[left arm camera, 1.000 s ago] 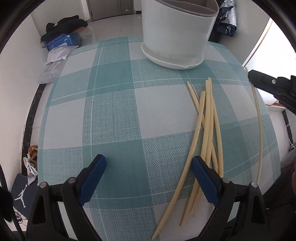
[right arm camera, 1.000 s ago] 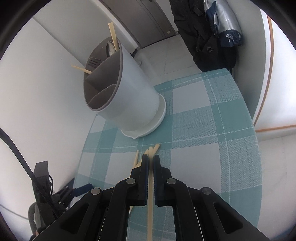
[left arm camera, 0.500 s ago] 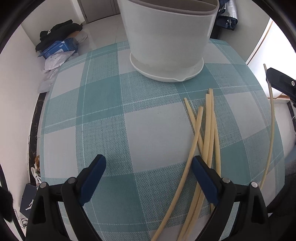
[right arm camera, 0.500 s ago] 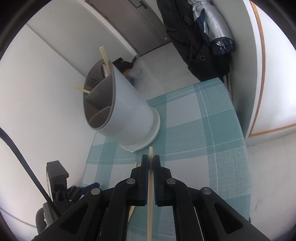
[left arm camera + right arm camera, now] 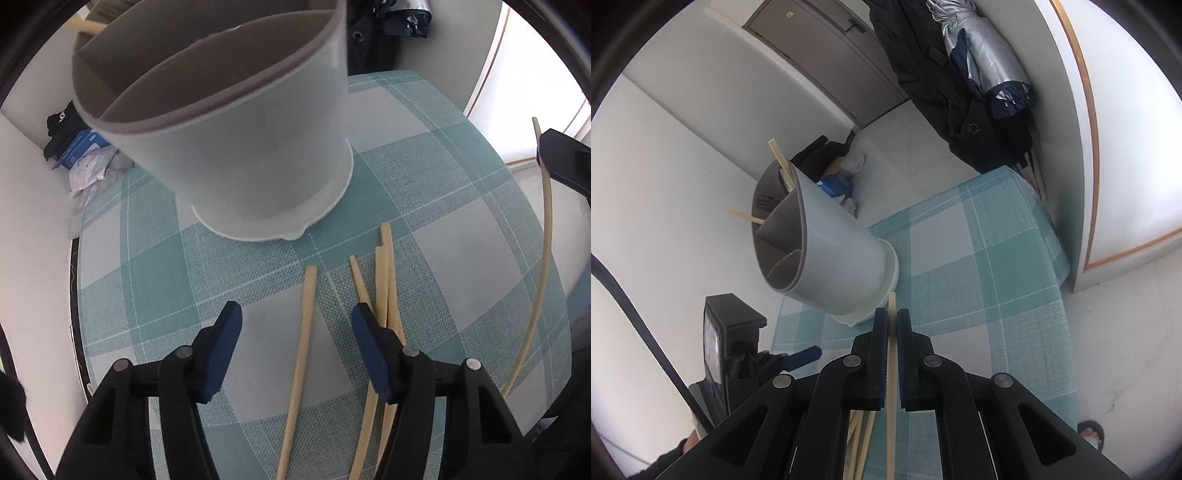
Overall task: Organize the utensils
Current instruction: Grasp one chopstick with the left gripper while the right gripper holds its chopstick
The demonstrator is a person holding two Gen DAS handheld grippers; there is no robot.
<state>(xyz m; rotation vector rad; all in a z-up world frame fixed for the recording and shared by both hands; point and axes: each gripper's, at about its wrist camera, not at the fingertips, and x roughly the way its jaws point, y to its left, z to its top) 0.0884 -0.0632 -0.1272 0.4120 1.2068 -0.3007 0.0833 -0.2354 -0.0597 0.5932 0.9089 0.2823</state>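
A white holder (image 5: pixel 236 147) with a grey divided inside stands on the teal checked tablecloth (image 5: pixel 155 280). Several pale chopsticks (image 5: pixel 384 280) lie in front of it. My left gripper (image 5: pixel 295 326) points down over them, its jaws closing. One chopstick (image 5: pixel 304 332) lies between the blue pads, which do not touch it. My right gripper (image 5: pixel 892 321) is shut on a single chopstick (image 5: pixel 891 387), held above the table and aimed at the base of the holder (image 5: pixel 831 258). Two chopsticks (image 5: pixel 781 162) stand in the holder. In the left wrist view that gripper (image 5: pixel 561 162) is at the right edge.
Dark coats and a silver umbrella (image 5: pixel 979 74) hang on the wall beyond the table's far corner. Bags and a blue box (image 5: pixel 81 155) lie on the floor to the left. The table's right edge (image 5: pixel 1060 280) runs close to the wall. A sandalled foot (image 5: pixel 1089 432) shows at the lower right.
My left gripper has moved closer to the holder, and its jaws have narrowed around one chopstick. My right gripper has risen a little with its chopstick, still shut.
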